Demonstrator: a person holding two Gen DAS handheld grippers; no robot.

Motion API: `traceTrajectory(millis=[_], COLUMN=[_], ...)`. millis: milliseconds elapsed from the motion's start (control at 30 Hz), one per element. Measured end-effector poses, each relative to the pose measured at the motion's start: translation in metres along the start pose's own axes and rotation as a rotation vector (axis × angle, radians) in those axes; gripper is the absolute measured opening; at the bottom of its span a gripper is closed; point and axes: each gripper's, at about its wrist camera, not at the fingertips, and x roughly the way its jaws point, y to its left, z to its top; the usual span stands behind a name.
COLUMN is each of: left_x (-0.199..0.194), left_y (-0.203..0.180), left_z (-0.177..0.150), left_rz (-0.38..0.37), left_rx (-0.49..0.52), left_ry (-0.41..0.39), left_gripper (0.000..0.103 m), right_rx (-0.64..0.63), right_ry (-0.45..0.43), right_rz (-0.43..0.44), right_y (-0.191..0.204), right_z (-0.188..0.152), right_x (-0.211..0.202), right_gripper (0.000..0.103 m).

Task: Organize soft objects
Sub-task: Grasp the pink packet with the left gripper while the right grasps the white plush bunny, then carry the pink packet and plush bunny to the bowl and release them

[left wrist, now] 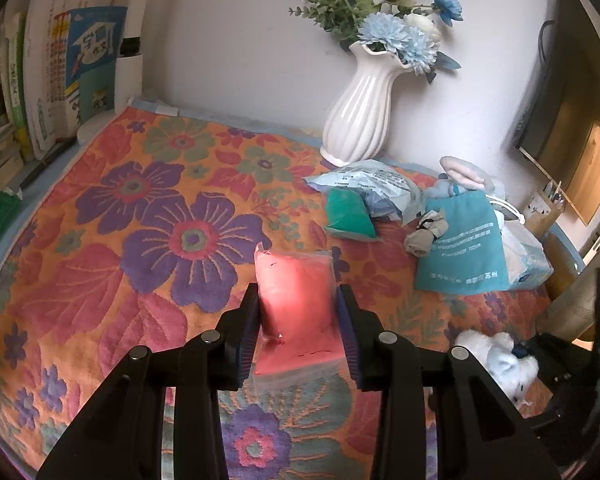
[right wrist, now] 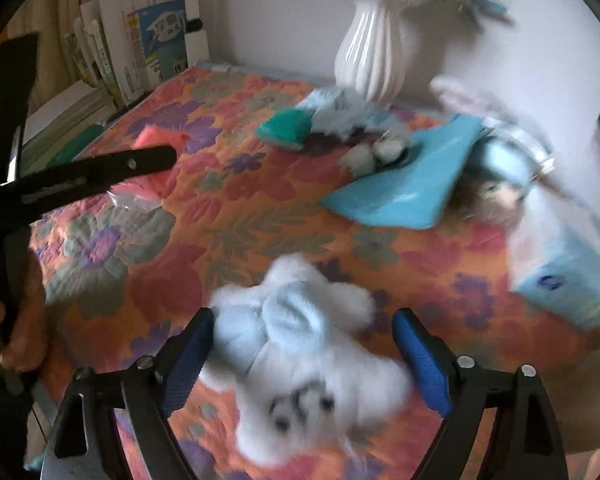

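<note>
Your left gripper (left wrist: 298, 316) is clamped on a pink soft packet in clear plastic wrap (left wrist: 296, 300), its blue pads pressing both sides; the packet stands upright with its lower edge on the floral orange-and-purple quilted cloth (left wrist: 140, 220) near the front.

Your right gripper (right wrist: 302, 354) stands wide over a fluffy white plush toy with pale blue ears (right wrist: 300, 356). The toy lies on the cloth between the fingers, blurred, and the right pad is clear of it.

Further back lie a green soft packet (left wrist: 348, 214), a crumpled pale blue plastic bag (left wrist: 372, 188), a grey rolled sock (left wrist: 426, 232) and a teal drawstring pouch (left wrist: 460, 248); what it contains cannot be seen. A ribbed white ceramic vase (left wrist: 360, 112) holds blue and white artificial flowers (left wrist: 396, 20).
</note>
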Motion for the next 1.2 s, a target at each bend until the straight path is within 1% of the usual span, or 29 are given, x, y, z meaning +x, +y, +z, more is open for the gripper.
traceTrajectory(millis=[33, 67, 233, 367, 667, 700, 767, 900, 1033, 1067, 1200], left_x=[0.000, 0.000, -0.001, -0.002, -0.003, -0.003, -0.003, -0.003, -0.003, -0.003, -0.003], left_y=[0.000, 0.000, -0.001, -0.001, -0.001, 0.000, 0.000, -0.001, -0.001, -0.001, -0.002], left_z=[0.000, 0.000, 0.000, -0.001, 0.000, 0.000, 0.000, 0.000, 0.001, 0.001, 0.001], left_rz=[-0.004, -0.005, -0.002, -0.002, -0.015, -0.016, -0.016, -0.015, -0.018, -0.018, -0.020], left_rx=[0.000, 0.000, 0.003, 0.003, 0.001, 0.000, 0.000, -0.001, 0.001, 0.002, 0.008], left_ry=[-0.003, -0.003, -0.009, -0.019, -0.023, -0.022, -0.023, -0.022, -0.022, -0.022, -0.023], left_gripper=[0.034, 0.034, 0.034, 0.034, 0.034, 0.034, 0.034, 0.034, 0.034, 0.034, 0.034], right_rx=[-0.013, -0.015, -0.078, -0.085, -0.061, -0.048, -0.022, 0.020, 0.042, 0.045, 0.052], right_ry=[-0.020, -0.040, -0.085, -0.099, -0.084, -0.075, -0.061, -0.042, -0.029, -0.027, -0.020], right_rz=[-0.022, -0.021, -0.119, -0.116, -0.117, -0.116, -0.103, -0.077, -0.082, -0.082, -0.076], right_y=[0.004, 0.008, 0.026, 0.026, 0.026, 0.024, 0.018, 0.009, 0.006, 0.005, 0.004], right_z=[0.000, 0.000, -0.005, -0.005, -0.004, -0.003, -0.002, -0.001, -0.001, -0.001, -0.002], right_x=[-0.003, -0.006, -0.012, -0.016, -0.012, -0.010, -0.007, -0.004, -0.002, -0.001, 0.000], right_gripper=[0.062, 0.053, 0.050, 0.050, 0.050, 0.052, 0.061, 0.068, 0.080, 0.082, 0.085])
